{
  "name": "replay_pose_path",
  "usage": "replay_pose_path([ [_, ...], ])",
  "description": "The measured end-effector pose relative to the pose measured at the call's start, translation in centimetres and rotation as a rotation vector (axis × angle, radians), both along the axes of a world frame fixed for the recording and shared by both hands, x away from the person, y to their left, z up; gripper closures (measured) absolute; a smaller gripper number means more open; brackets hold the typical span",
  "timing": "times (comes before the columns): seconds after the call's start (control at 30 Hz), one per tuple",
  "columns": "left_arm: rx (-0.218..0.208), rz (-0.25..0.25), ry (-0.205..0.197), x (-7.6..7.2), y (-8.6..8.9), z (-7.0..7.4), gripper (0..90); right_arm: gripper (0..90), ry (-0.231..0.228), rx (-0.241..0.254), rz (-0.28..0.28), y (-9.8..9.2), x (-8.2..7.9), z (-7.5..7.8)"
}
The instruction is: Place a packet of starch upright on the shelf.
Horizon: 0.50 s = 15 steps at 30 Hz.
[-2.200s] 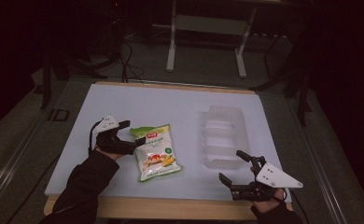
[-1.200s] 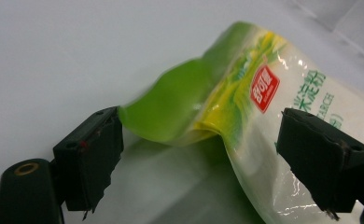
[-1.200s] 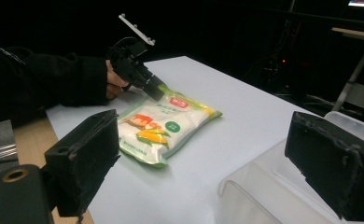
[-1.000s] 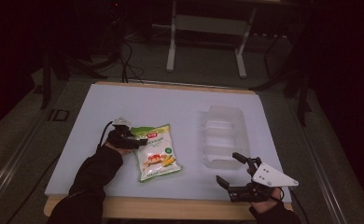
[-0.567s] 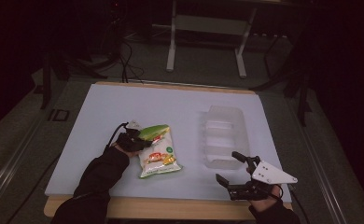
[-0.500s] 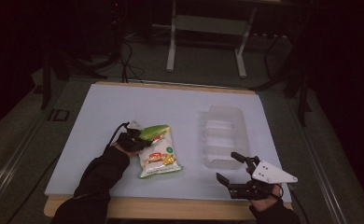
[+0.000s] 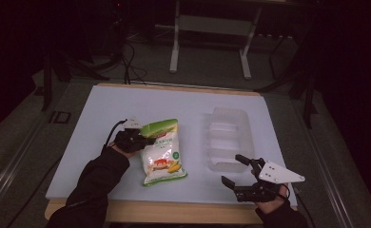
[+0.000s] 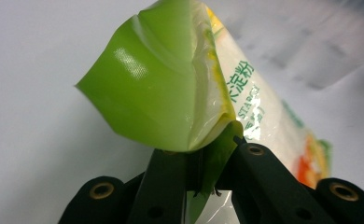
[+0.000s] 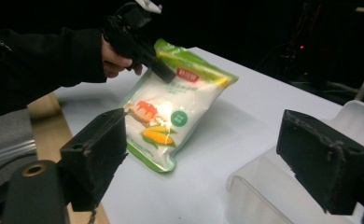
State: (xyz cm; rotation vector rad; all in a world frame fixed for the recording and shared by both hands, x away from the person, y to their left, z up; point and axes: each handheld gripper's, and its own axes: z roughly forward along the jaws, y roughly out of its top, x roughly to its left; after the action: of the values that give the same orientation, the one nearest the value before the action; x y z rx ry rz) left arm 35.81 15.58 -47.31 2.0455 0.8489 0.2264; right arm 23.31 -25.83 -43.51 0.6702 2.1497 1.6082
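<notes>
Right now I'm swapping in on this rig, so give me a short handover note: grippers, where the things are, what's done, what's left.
Left gripper: just closed, shut on the green top corner of the starch bag, that end tilted off the table, bottom end apparently resting on it.
Right gripper: open, holding nothing, near the table's front edge beside the clear plastic tray.
Done: bag gripped.
Left: probably carry the bag to the tray, which looks empty, and release.
</notes>
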Motion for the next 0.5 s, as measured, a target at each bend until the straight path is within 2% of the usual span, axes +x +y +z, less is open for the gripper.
replay_pose_path([
  [0.07, -0.010, -0.011, -0.011, -0.5, -0.2, 0.6, 86.6, 13.2, 0.009, -0.003, -0.002, -0.1, 0.1, 0.0],
  [0.13, -0.008, -0.023, -0.024, -0.9, -0.3, 1.2, 86.7, 13.2, -0.001, -0.011, -0.009, -0.2, 0.1, 0.0],
  [0.23, -0.003, -0.037, -0.031, -1.6, -0.7, 2.0, 86.8, 11.2, -0.014, -0.011, 0.002, -0.2, 0.1, 0.0],
  [0.33, -0.004, -0.054, -0.045, -2.2, -1.0, 2.8, 86.9, 10.8, -0.004, -0.016, 0.011, -0.2, 0.2, 0.0],
  [0.43, -0.023, -0.078, -0.061, -3.0, -1.3, 3.5, 86.9, 17.2, 0.011, -0.029, 0.020, -0.2, 0.2, 0.0],
  [0.5, -0.035, -0.098, -0.076, -3.6, -1.5, 4.0, 87.0, 19.8, 0.019, -0.014, 0.035, -0.3, 0.1, 0.2],
])
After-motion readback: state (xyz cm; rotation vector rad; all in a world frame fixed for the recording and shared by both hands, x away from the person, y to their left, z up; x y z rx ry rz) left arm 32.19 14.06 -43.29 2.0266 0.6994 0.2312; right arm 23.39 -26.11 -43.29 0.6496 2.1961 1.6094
